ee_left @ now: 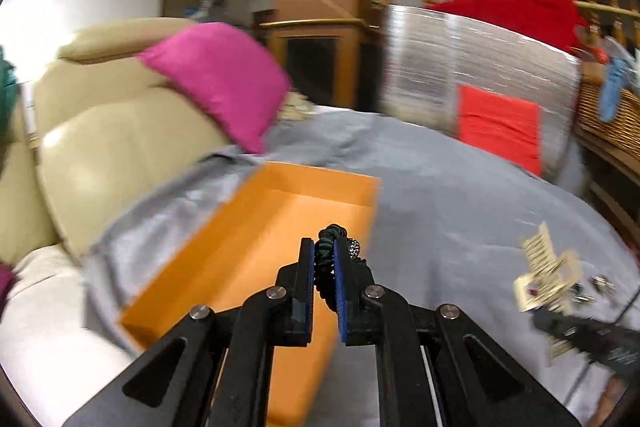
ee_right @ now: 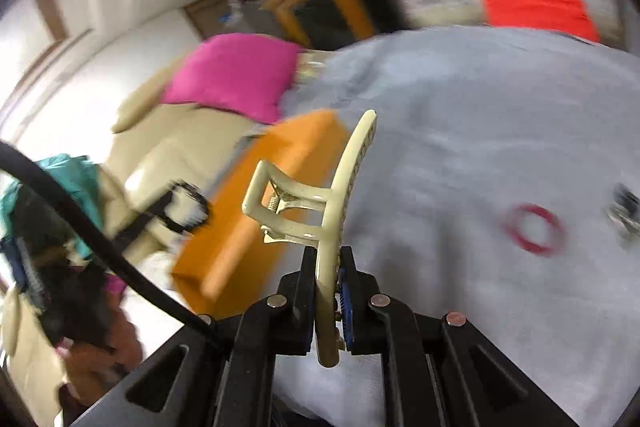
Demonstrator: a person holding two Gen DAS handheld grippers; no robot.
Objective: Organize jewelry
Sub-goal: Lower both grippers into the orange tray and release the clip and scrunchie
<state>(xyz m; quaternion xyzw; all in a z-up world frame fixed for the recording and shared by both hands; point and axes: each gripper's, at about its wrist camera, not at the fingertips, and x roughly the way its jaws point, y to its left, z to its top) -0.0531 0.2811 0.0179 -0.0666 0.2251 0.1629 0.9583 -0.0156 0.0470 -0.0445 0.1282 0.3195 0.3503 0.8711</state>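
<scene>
My left gripper (ee_left: 323, 247) is shut on a dark green scrunchie with a beaded part (ee_left: 330, 259) and holds it over the near right corner of an open orange box (ee_left: 256, 243) on the grey cloth. My right gripper (ee_right: 329, 259) is shut on a cream hair claw clip (ee_right: 320, 203), held upright above the cloth, right of the orange box (ee_right: 260, 211). A red hair ring (ee_right: 535, 227) lies on the cloth to the right. The right gripper also shows low right in the left wrist view (ee_left: 580, 335).
A grey cloth (ee_left: 460, 211) covers the table. Cream jewelry cards (ee_left: 546, 267) and small metal pieces (ee_left: 600, 287) lie at right. A beige armchair (ee_left: 100, 155) with a pink cushion (ee_left: 224, 79) stands left. A foil-wrapped block with a red patch (ee_left: 496, 127) stands behind.
</scene>
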